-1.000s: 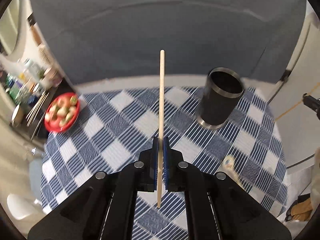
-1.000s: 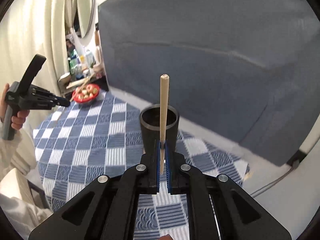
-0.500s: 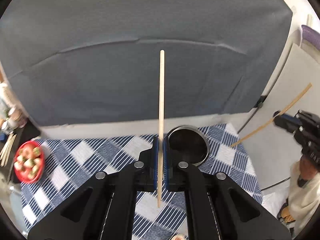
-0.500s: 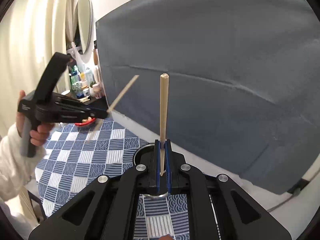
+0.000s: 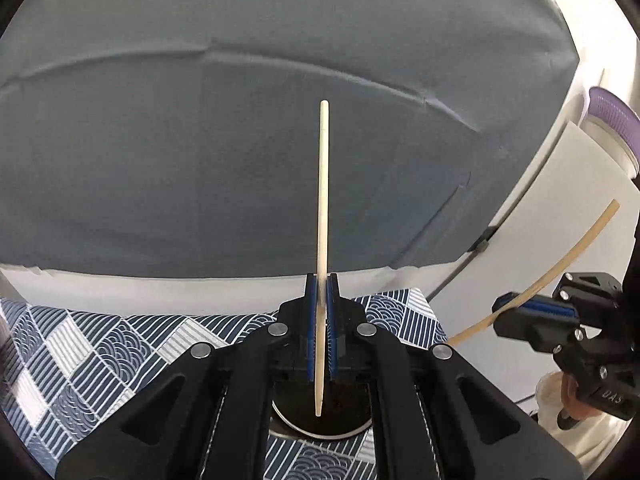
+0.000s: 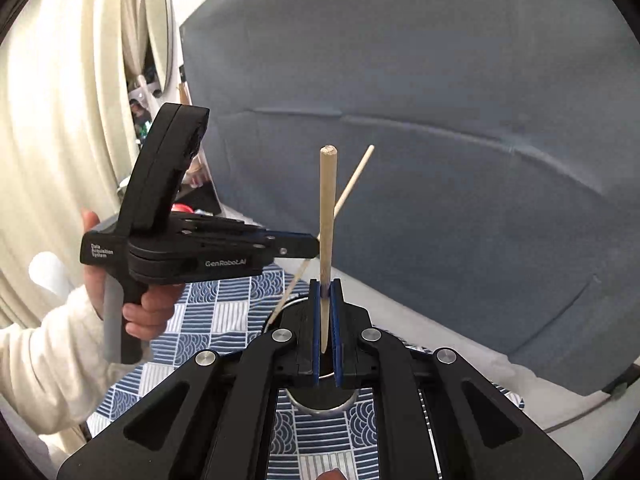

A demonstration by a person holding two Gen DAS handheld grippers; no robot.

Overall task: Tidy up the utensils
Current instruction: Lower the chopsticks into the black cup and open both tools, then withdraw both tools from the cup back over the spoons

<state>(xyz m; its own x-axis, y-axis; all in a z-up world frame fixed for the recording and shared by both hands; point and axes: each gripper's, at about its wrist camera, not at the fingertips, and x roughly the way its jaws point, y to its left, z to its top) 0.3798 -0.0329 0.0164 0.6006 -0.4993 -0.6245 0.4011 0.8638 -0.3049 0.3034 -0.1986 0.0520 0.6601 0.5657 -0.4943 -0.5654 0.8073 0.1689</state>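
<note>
My left gripper (image 5: 321, 280) is shut on a pale wooden chopstick (image 5: 323, 208) that stands upright, its lower tip over the open mouth of the dark cylindrical holder (image 5: 324, 420) below. My right gripper (image 6: 326, 285) is shut on a second, thicker-ended chopstick (image 6: 328, 216), also upright above the same holder (image 6: 320, 404). In the right wrist view the left gripper (image 6: 308, 246) reaches in from the left with its chopstick (image 6: 352, 184) slanting down toward the holder's rim. In the left wrist view the right gripper (image 5: 504, 320) holds its chopstick (image 5: 560, 268) at the right.
The holder stands on a blue-and-white patterned tablecloth (image 5: 100, 352) near the table's far edge. A grey fabric backdrop (image 5: 240, 140) fills the space behind. A cream curtain (image 6: 52, 120) and a mirror (image 6: 158, 28) are at the left in the right wrist view.
Both grippers moved in over the holder, which slid from ahead of them to beneath their jaws. The left gripper came close beside the right one. Both still grip their chopsticks.
</note>
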